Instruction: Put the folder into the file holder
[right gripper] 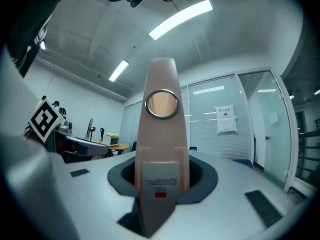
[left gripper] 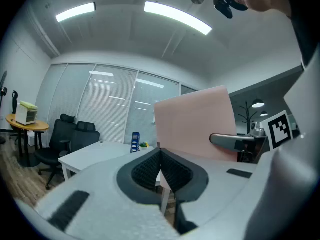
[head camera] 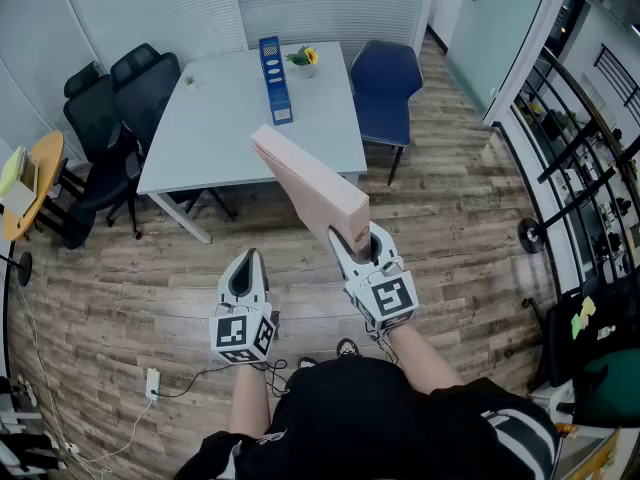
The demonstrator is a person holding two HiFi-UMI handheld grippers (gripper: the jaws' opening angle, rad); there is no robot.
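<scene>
White table (head camera: 230, 118) well ahead, pink folder (head camera: 310, 183) in the air far short of the blue file holder (head camera: 275, 78) standing on it. Right gripper (head camera: 362, 251) clamps the folder's spine end; left gripper (head camera: 245, 268) jaws pressed together, empty. Risk: single end grip, so the folder may twist, clip the holder's rim and tip it

Head view looks down; all share the folder (head camera: 310, 183).

On the table (head camera: 220, 138) stood the file holder (head camera: 275, 80), plant (head camera: 304, 60) just right of it. Two office chairs (head camera: 150, 83) sat left of the table, one chair (head camera: 385, 78) right. The folder (head camera: 310, 183) sat in the right gripper (head camera: 358, 245) before the table, left gripper (head camera: 248, 263) to its left.
</scene>
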